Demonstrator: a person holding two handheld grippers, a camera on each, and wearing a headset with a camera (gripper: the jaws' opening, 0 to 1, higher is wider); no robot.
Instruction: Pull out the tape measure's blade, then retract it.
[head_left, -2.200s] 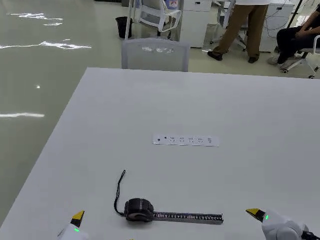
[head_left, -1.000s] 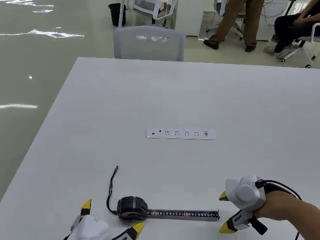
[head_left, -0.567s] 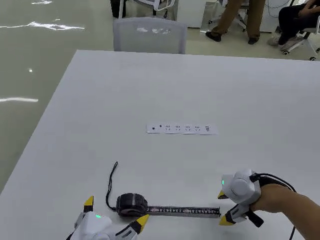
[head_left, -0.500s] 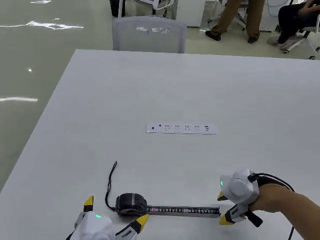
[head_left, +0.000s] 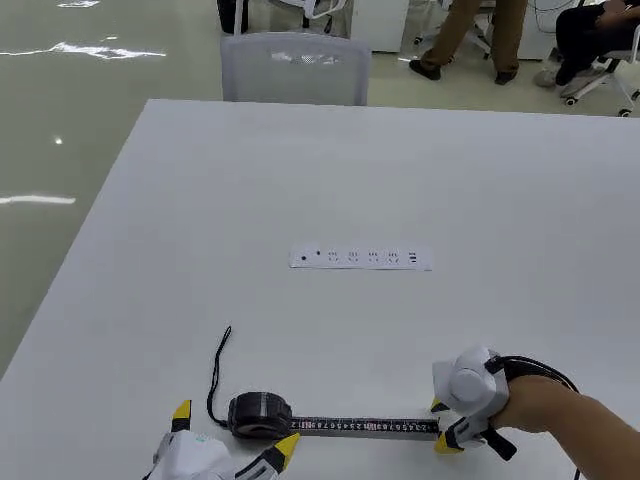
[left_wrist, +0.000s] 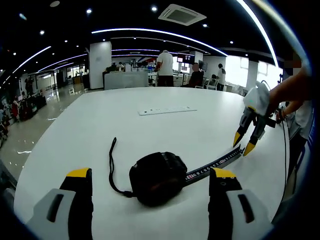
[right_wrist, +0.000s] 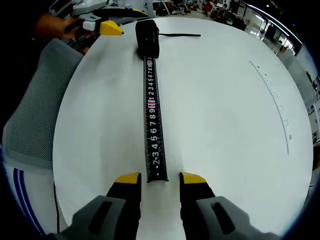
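Near the front edge of the white surface (head_left: 350, 180), located the tape measure (head_left: 260, 413), with its dark round case (left_wrist: 157, 177) lying flat. Recorded the blade (head_left: 365, 428) drawn out of the case to the right and resting flat on the surface, numbered face up. Read the printed scale in the right gripper view, with the low numbers nearest the free end. Noted a black wrist strap (head_left: 217, 375) running from the left side of the case toward the middle of the surface.

Found the left gripper (left_wrist: 151, 174) low behind the case. Observed its jaws set wide apart, one yellow tip to each side of the case and neither touching it.

Found the right gripper (right_wrist: 160, 177) at the free end of the blade, held in a hand (head_left: 535, 405). Observed its jaws apart, one tip to each side of the blade's end, with a narrow gap visible on both sides. Gripped nothing.

Saw a white power strip (head_left: 361, 257) farther back, well apart from the tape measure and roughly parallel to the blade. Beyond the far edge, noted a grey chair (head_left: 295, 78) drawn up to the surface. Behind it, noted people (head_left: 478, 35) standing and seated on the shiny floor (head_left: 100, 120).
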